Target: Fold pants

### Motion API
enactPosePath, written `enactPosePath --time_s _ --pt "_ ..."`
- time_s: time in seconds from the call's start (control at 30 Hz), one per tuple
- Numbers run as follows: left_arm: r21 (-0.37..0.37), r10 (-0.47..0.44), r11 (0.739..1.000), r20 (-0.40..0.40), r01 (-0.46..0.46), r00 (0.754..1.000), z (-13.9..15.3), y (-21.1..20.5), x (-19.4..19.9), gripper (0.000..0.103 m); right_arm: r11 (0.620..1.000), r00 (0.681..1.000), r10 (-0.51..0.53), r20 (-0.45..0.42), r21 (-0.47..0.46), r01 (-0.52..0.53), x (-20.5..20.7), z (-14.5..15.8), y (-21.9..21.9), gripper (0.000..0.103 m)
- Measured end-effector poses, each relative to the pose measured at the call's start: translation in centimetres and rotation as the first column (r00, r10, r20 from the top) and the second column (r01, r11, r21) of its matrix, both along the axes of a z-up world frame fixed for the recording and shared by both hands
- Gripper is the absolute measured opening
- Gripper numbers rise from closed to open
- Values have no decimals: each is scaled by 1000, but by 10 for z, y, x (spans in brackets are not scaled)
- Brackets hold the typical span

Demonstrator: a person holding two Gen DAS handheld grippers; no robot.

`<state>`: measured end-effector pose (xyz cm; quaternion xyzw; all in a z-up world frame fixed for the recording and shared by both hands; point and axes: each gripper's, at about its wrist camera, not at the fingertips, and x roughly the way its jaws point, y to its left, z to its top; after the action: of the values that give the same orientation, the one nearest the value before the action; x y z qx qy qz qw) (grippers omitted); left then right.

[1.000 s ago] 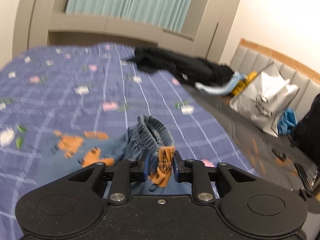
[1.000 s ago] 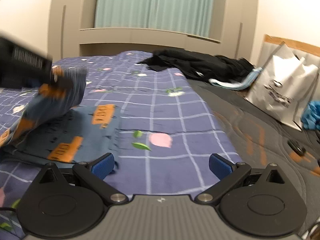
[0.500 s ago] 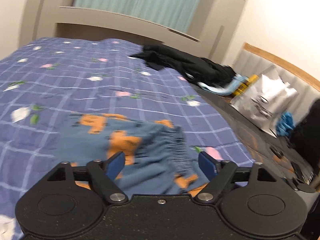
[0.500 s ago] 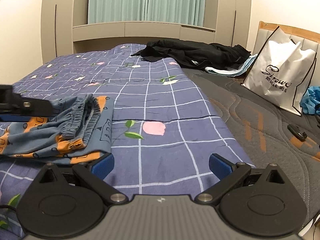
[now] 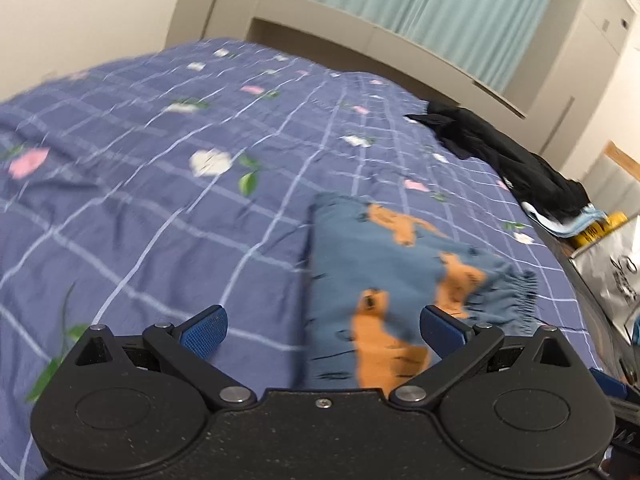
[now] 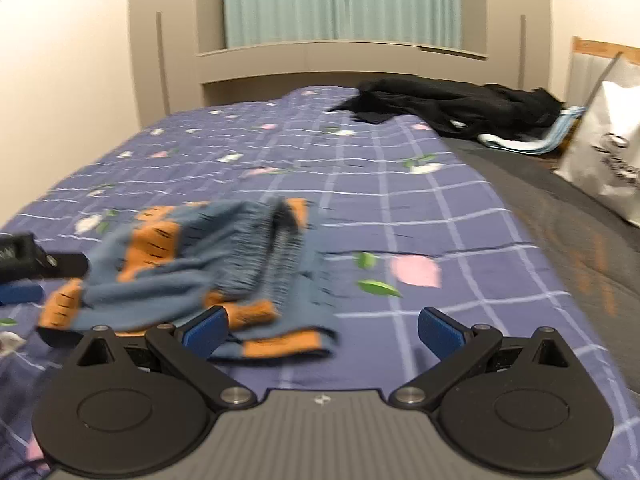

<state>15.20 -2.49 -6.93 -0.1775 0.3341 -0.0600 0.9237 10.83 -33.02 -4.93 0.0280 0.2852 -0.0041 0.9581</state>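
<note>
Released a second earlier from a pinch on the elastic waistband, then dropped onto the bed: blue pants [image 5: 376, 264] with orange patches, seen folded on the checked purple bedspread [image 5: 160, 200].

Left to right across the left wrist view: bare bedspread under the left pad, then the pants under the right pad of the left gripper [image 5: 322, 330], jaws opening wide, cloth below them but gripped by neither pad. Lay bunched, gathered waistband [image 5: 508, 292] at the right end, folded edge at the left, toward the middle of the bed. Long axis judged to run roughly across that view, though blurred too much to be sure.

In the right wrist view, seen again as pants [image 6: 208, 268] near the foot of the bed, just ahead of the left pad of the right gripper [image 6: 322, 330], jaws wide apart and holding nothing. Farther right, well apart: black clothing [image 6: 460, 108] and a white paper bag [image 6: 604, 160].

Judged light, soft and limp, not fragile, likely to sag and slide open if lifted by one layer. Best taken by pinching through all layers at the thick elastic waistband or at a folded corner, with both ends supported.
</note>
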Motion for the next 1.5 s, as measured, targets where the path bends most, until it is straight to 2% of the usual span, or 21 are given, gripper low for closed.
enactPosePath --time_s 0.07,0.3,0.43,0.63,0.87,1.03,1.1,1.13,1.2,1.3,1.5 --pt "-12 2 1000 -18 -2 1000 -9 4 1 102 998 999 45 11 33 -45 8 2 3 103" --pt "22 -20 1000 52 19 998 -17 0 -10 102 989 992 111 60 97 -116 47 15 -3 102" --pt "9 -26 1000 51 25 998 -18 2 -10 102 981 986 151 68 115 -158 67 17 -2 88" --pt "14 -30 999 55 29 998 -18 1 -11 102 982 989 137 48 125 -142 81 10 0 65" --pt "16 -30 999 55 29 998 -18 0 -11 102 984 992 125 36 121 -128 64 4 11 62" --pt "18 -34 999 49 33 998 -16 0 -13 102 978 992 124 31 166 -128 68 0 11 34" --pt "20 -35 999 46 34 998 -16 -1 -12 102 980 992 121 33 156 -124 68 0 15 31" --pt "20 -38 999 43 37 998 -15 -1 -11 102 982 993 117 35 143 -121 67 1 17 24" --pt "18 -45 999 34 45 998 -13 -1 -11 102 986 994 100 49 128 -106 63 2 18 20" --pt "1 -56 998 23 56 998 -8 0 -10 102 989 994 83 73 115 -91 57 5 16 5" --pt "-19 -74 997 28 74 997 -2 -3 -7 102 996 992 60 114 60 -67 47 18 14 5"
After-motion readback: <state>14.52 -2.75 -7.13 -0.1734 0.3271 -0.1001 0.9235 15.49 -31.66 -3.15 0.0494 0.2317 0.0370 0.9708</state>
